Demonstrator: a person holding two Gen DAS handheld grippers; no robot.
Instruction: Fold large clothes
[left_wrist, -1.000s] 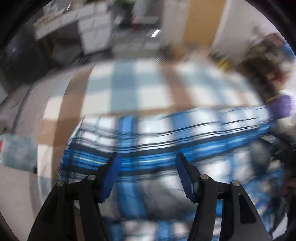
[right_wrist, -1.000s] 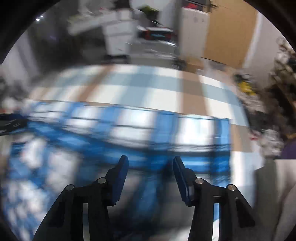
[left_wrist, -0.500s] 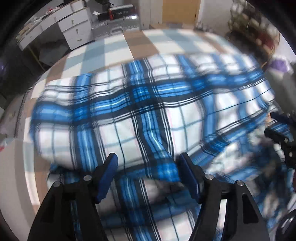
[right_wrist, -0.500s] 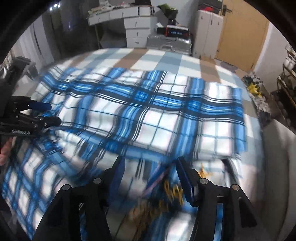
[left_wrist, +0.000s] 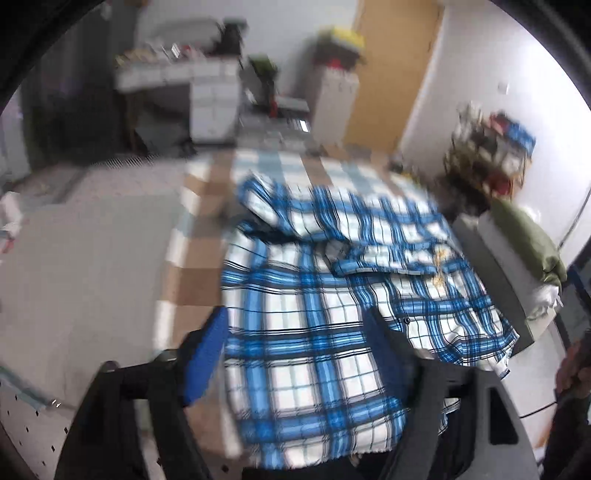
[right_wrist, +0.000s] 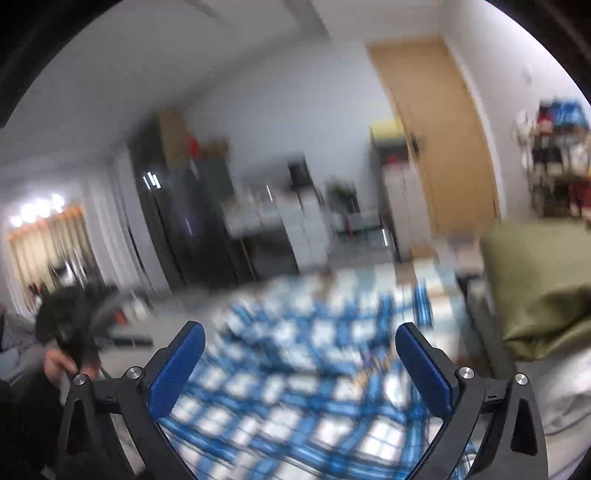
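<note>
While both sets of jaws were swinging apart with nothing between them, the left gripper (left_wrist: 295, 350) hung tilted down over the near end of the blue-and-white plaid flannel shirt (left_wrist: 332, 295), its blue-padded fingers (left_wrist: 205, 362) framing the cloth but not pressing on it. In its own view the right gripper (right_wrist: 299, 365) pointed nearly level, pads spread as wide as they go, with the same plaid cloth blurred beneath them and untouched.

Roughly doubled over, the shirt lay on the bed with the brown, pale-blue and white checked cover (left_wrist: 199, 229), nearer the bed's right edge than its left. One loose flap was heaped toward the far end, a band with a yellow emblem lay across the middle, and the hem draped at the near edge.

My reading is that a fold had just been laid and let go, so the step in hand was the release between folds. The next move, I judge, calls for both grippers to come down onto a fresh pair of edges or corners, probably the rumpled far flap, which needs flattening before another fold would sit square.

A grey bench or mattress edge (left_wrist: 495, 280) ran along the bed's right side, bearing an olive-green cushion (left_wrist: 528, 240). At the left of the right wrist view, the person's hand (right_wrist: 59, 363) gripped a dark handle. Motion blur hid finer detail.
</note>
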